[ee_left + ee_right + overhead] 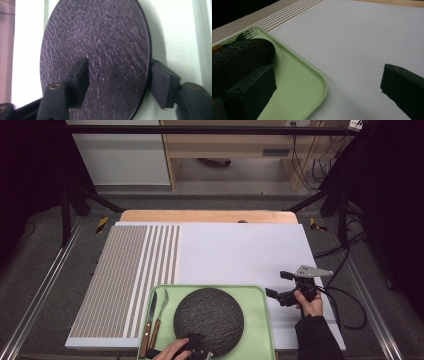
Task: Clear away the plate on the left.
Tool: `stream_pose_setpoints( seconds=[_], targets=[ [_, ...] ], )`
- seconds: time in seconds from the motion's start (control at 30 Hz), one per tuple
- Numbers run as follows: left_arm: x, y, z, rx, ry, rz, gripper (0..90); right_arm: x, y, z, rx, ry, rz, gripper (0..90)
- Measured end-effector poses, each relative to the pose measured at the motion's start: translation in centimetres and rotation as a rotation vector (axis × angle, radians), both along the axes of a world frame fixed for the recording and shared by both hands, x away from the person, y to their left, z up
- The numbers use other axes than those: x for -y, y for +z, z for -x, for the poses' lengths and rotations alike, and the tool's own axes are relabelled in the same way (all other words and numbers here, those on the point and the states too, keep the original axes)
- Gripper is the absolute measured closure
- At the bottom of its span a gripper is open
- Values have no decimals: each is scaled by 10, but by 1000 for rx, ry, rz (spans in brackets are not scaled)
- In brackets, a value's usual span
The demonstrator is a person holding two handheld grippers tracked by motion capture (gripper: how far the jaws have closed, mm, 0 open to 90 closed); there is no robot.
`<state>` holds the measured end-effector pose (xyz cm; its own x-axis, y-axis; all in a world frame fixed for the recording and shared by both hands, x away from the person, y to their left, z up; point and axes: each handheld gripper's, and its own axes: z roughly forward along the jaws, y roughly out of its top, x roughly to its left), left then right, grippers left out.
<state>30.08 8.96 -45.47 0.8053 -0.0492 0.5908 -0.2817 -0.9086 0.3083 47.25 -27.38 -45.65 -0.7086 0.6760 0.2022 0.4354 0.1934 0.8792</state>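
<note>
A dark round slate plate point(209, 317) lies in a light green tray point(261, 320) at the near edge of the table. My left gripper point(197, 343) reaches the plate's near rim from below. In the left gripper view the plate point(100, 37) stands edge-on between my left gripper's point(120, 72) jaws: one pad hovers over its face, the other sits beside its rim, with a gap, so the gripper is open. My right gripper point(277, 284) hovers open over the white mat, right of the tray. In the right gripper view, my right gripper point(328, 82) holds nothing, with the plate point(239, 55) and tray point(297, 82) at left.
A knife point(150, 312) and a fork point(162, 307) with wooden handles lie in the tray's left part; the fork point(249, 33) tines show behind the plate. A white mat point(240, 255) with a striped left section point(125, 270) covers the wooden table point(210, 216).
</note>
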Motion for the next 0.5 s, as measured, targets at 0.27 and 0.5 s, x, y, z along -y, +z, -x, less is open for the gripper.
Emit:
stream_pose_setpoints(
  seconds=[0.27,0.5],
  targets=[
    [-9,14,-8,-151,62,176,197,0,0,0,-2,-1,0,2],
    [-22,29,-21,-302,143,313,127,0,0,0,-2,-2,-1,2]
  ],
)
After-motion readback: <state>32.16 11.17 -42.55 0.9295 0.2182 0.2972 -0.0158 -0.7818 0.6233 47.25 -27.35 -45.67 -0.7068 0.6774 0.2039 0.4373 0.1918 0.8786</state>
